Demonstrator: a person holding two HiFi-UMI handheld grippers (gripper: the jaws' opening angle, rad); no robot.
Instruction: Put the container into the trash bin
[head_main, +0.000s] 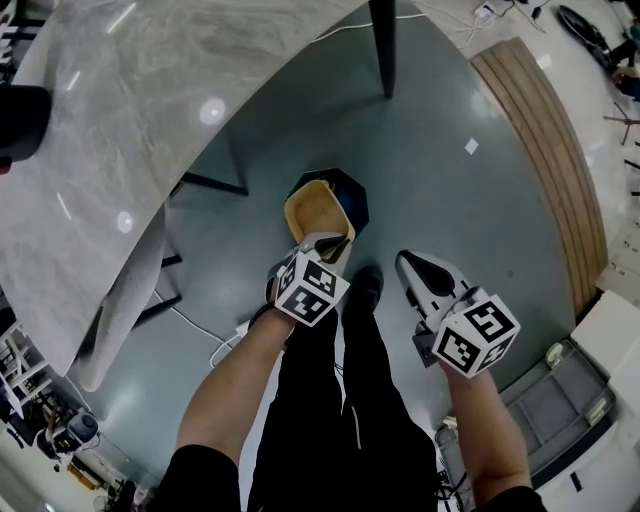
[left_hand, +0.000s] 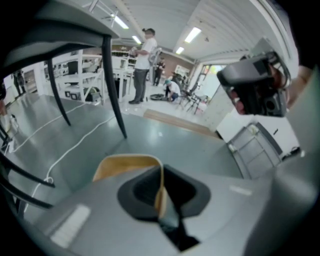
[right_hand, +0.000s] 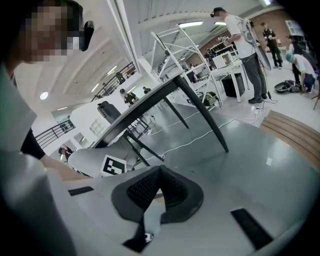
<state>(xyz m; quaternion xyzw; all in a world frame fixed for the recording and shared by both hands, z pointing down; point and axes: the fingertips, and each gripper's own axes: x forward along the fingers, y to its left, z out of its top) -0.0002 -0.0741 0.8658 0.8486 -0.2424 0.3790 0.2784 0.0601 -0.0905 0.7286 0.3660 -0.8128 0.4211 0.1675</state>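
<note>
Step in hand: by my reading, lining the container up over the bin for the drop.
Left tool: jaws narrow, pinched on one thin wall of the container.
Right tool: jaws together with nothing between them, held off to the side, apart from the bin.
Container: tan and open-topped, held in the air by its wall, covering much of the bin's mouth in the head view.
Trash bin: dark, standing on the floor just beyond the person's shoe.
Doing it well: centre the container over the opening. It looks nearly as wide as the mouth, so lead with its lower edge and part the jaws only once that edge is inside the rim.
Risk: a one-wall pinch may let it swing, catch the rim and tip onto the floor.
</note>
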